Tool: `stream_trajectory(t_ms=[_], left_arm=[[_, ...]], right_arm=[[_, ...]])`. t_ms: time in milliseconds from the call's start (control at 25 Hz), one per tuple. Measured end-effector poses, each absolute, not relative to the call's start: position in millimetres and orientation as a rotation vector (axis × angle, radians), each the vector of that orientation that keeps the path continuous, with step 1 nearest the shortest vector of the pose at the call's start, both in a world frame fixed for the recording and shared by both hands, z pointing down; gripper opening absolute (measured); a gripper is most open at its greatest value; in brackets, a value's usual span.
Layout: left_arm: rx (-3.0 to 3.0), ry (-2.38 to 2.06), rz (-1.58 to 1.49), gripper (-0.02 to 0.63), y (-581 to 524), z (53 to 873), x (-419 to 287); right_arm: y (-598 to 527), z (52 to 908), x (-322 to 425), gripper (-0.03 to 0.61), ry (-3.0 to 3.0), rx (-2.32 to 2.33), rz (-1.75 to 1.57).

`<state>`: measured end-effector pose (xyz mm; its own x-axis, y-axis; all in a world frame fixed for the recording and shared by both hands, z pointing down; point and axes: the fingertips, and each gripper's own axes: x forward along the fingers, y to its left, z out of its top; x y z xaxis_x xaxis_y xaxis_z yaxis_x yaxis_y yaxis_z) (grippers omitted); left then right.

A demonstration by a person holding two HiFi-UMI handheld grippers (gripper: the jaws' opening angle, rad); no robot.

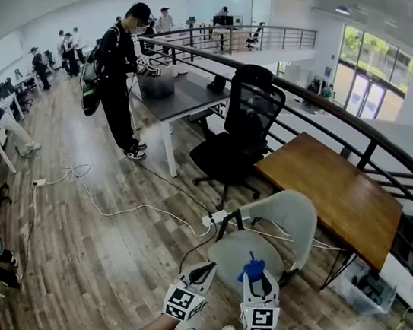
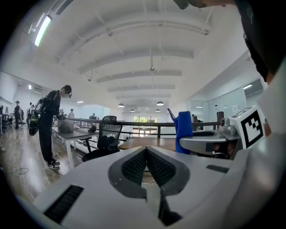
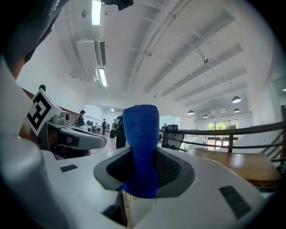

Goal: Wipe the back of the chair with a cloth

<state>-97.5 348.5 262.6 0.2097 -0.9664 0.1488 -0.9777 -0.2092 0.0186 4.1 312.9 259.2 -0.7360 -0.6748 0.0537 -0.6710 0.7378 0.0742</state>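
- Right claw (image 3: 143,172): clamped on a folded blue cloth (image 3: 141,134), which stands upright between the jaws and rises above them.
- Left claw (image 2: 146,163): jaws pressed together, nothing between them.
- Head view: the two claws are side by side at the lower edge, left claw (image 1: 206,269) just beside right claw (image 1: 255,279).
- Pale grey shell chair (image 1: 291,215): directly ahead of the claws. The blue cloth (image 1: 253,269) lies over its seat in this view, clear of the curved back.
- Brown wooden bench (image 1: 340,196): just beyond the chair, by the black railing (image 1: 393,150).
- Black mesh office chair (image 1: 243,127): further off, on the wooden plank floor (image 1: 101,252).
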Motion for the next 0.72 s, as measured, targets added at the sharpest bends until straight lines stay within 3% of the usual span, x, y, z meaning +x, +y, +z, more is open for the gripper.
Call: stream_trajectory(t_ms=[720], left_arm=[[2.412,-1.917,0.136,0.003,301.7,246.3,-62.1]], right_arm=[[272.4,253.1,22.0,0.135,-2.9,1.089,-0.056]])
